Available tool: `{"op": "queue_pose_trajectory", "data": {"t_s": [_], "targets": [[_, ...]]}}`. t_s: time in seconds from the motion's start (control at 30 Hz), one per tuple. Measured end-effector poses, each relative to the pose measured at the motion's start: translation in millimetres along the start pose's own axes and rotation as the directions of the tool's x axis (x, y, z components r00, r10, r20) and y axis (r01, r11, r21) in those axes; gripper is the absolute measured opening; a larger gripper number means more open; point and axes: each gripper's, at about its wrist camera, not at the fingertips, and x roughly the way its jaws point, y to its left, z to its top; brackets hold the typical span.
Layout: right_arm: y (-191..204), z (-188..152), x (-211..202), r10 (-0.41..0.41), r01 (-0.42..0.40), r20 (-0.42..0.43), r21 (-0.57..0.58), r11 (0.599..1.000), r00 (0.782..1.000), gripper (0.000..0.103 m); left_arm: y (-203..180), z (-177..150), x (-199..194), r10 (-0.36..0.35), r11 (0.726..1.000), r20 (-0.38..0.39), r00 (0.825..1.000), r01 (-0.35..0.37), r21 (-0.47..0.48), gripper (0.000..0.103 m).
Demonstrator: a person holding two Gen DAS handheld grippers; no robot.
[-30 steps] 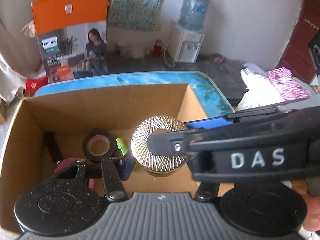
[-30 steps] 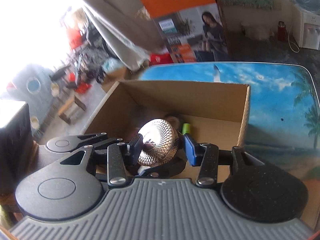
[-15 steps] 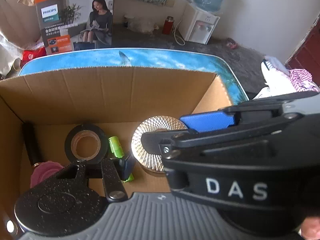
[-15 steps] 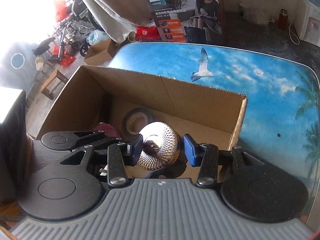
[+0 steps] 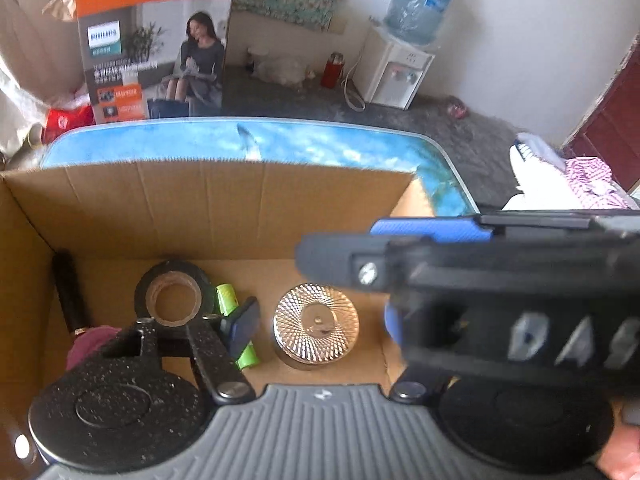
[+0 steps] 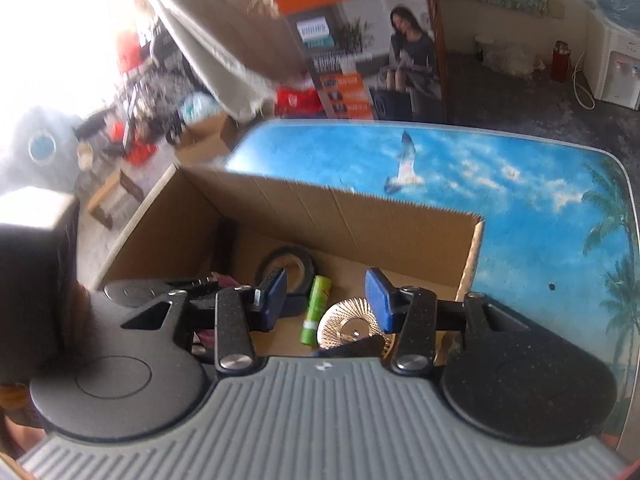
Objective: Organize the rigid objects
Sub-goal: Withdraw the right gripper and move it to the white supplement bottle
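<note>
Gold lid (image 5: 316, 322) lies loose on the floor of the cardboard box (image 5: 240, 200), beside a green battery (image 5: 234, 320) and tape roll (image 5: 173, 298). Left gripper (image 5: 320, 322): jaws just opened, straddling the lid without touching. Right gripper (image 6: 326, 300): parted, empty. Placement looks done; further items can't be judged.

Both wrist cameras look steeply down, close, sharing the cardboard box (image 5: 224, 204) interior

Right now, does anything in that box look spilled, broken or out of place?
Nothing stands out. In the cardboard box the tape roll lies flat, the green tube lies on its side beside it, and the gold-lidded jar stands upright.
</note>
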Motion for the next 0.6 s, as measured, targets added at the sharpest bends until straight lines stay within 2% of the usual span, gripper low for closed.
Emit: {"op": "queue_pose_trajectory", "data": {"t_s": [0.17, 0.27, 0.37, 0.4, 0.47, 0.6], "targets": [[6, -15, -53, 0.027, -0.038, 0.163, 0.068, 0.997, 0.986, 0.045, -11, -15, -42, -0.014, 0.999, 0.072, 0.997, 0.012, 0.031, 0.086], [15, -35, -92, 0.048, -0.076, 0.273, 0.092, 0.993, 0.961, 0.047, -20, -35, -72, -0.009, 0.998, 0.11, 0.994, 0.002, 0.062, 0.088], [30, -62, -131, 0.075, -0.115, 0.373, 0.086, 0.99, 0.925, 0.055, -27, -59, -101, 0.007, 0.992, 0.141, 0.99, -0.024, 0.12, 0.091], [34, -70, -140, 0.086, -0.129, 0.393, 0.085, 0.988, 0.915, 0.06, -27, -68, -110, 0.006, 0.992, 0.147, 0.989, -0.024, 0.127, 0.092], [42, -92, -157, 0.106, -0.157, 0.427, 0.087, 0.984, 0.898, 0.064, -24, -85, -125, -0.002, 0.992, 0.143, 0.99, -0.017, 0.129, 0.092], [59, -128, -174, 0.14, -0.197, 0.445, 0.084, 0.977, 0.884, 0.07, -8, -119, -149, -0.002, 0.993, 0.143, 0.99, -0.015, 0.113, 0.092]]}}
